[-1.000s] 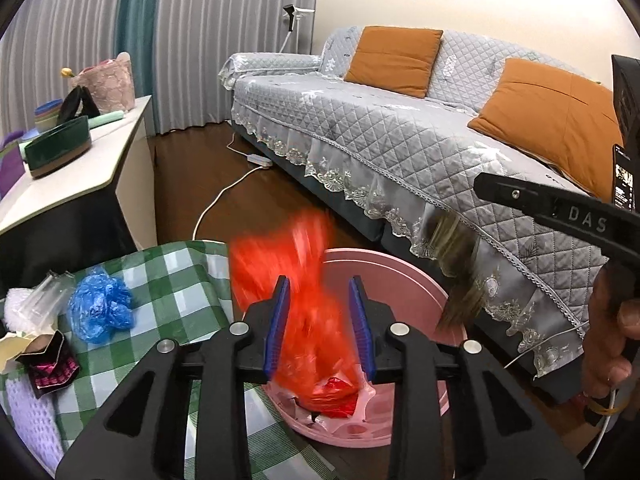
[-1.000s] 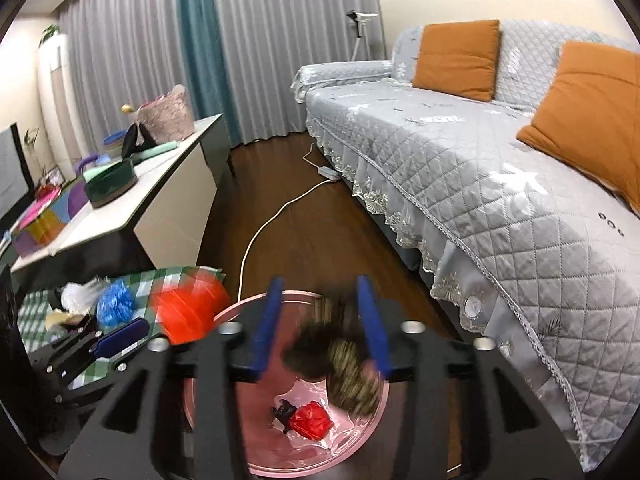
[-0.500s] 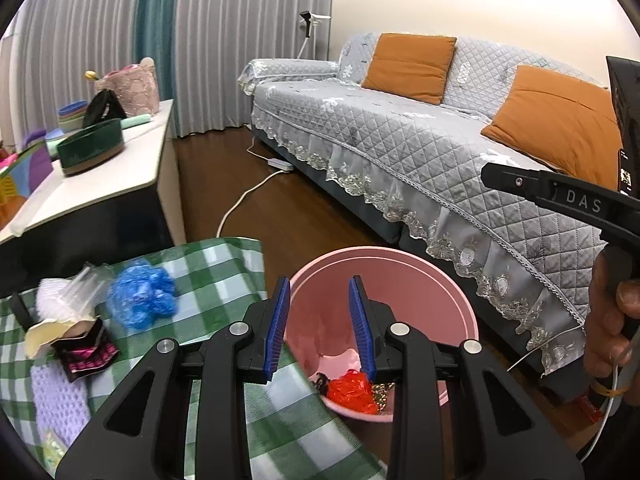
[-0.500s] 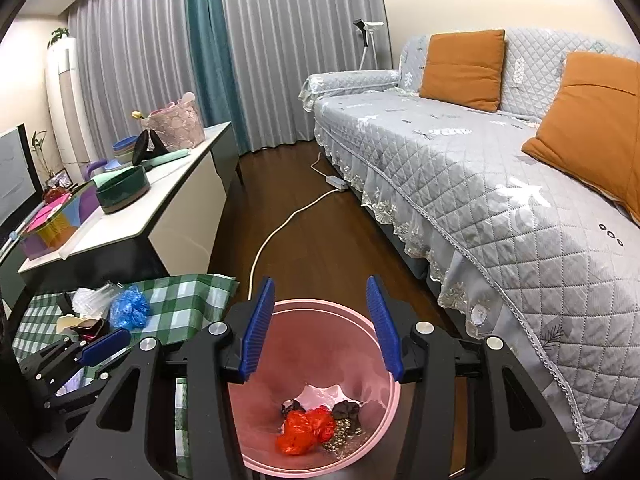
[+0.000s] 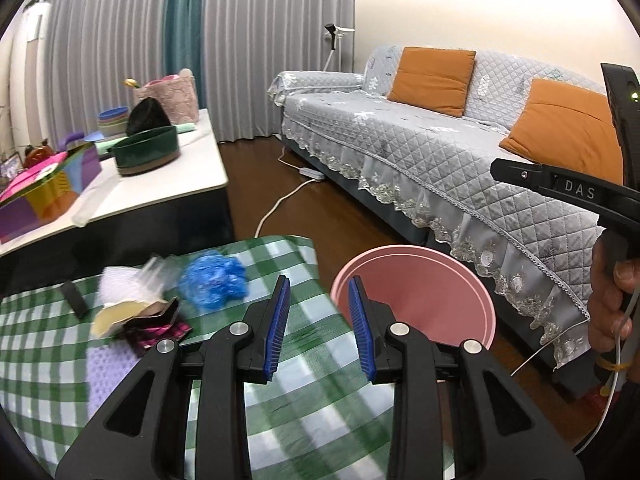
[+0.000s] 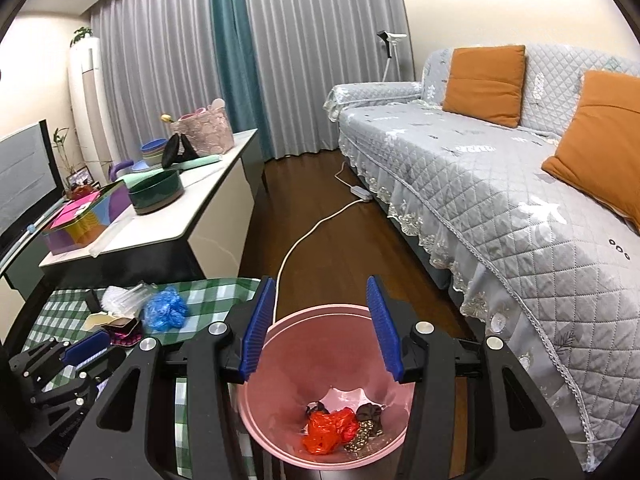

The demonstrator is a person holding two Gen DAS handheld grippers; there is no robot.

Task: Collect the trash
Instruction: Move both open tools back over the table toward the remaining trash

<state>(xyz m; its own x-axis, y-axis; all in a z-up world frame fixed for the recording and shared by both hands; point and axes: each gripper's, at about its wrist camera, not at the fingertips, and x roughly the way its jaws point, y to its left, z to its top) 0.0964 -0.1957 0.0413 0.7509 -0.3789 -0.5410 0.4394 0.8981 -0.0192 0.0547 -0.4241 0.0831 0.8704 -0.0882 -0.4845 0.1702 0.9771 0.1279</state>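
My right gripper [image 6: 320, 292] hangs open and empty over the pink bin [image 6: 312, 360]. At the bin's bottom lie a red plastic bag [image 6: 328, 428] and a dark speckled wrapper [image 6: 366, 424]. My left gripper [image 5: 318, 292] is open with nothing between its blue pads, above the edge of the green checked tablecloth [image 5: 280, 392], just left of the bin [image 5: 416, 300]. On the cloth lie a crumpled blue plastic [image 5: 214, 280], a clear white plastic wrap [image 5: 132, 280], a beige scrap [image 5: 116, 314] and a dark pink-black wrapper [image 5: 154, 326].
A grey quilted sofa [image 6: 500, 200] with orange cushions fills the right. A white cable and power strip [image 6: 360, 194] cross the wooden floor. A low white cabinet [image 6: 168, 228] holds a green bowl, a basket and a colourful box. A person's hand [image 5: 612, 292] holds the right gripper.
The red bag and the dark wrapper have dropped from between the pads into the bin. My left gripper has swung left from the bin to the tablecloth. The right one has risen a little.
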